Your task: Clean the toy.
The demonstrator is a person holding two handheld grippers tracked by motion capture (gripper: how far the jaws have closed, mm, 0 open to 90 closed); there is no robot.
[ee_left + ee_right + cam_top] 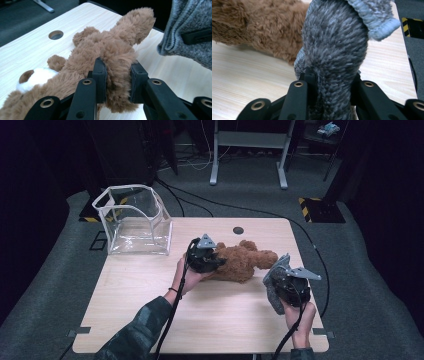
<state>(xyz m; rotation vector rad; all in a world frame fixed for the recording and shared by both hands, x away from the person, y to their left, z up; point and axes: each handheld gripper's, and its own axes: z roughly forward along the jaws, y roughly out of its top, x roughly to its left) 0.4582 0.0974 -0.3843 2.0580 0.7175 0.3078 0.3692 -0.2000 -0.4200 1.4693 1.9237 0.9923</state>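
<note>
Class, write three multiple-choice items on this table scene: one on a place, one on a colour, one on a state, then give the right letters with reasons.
1. Where does the clear box stand?
A. far left corner of the table
B. near right corner
C. on the floor

2. What colour is the knitted item in the right tool?
A. red
B. grey
C. green

3. How is the left tool?
A. open above the table
B. lying set down
C. shut on the brown plush toy

Key: 1 A, the high view shows it at the far left; 2 B, its yarn is grey; 3 C, both jaws press into the fur.
</note>
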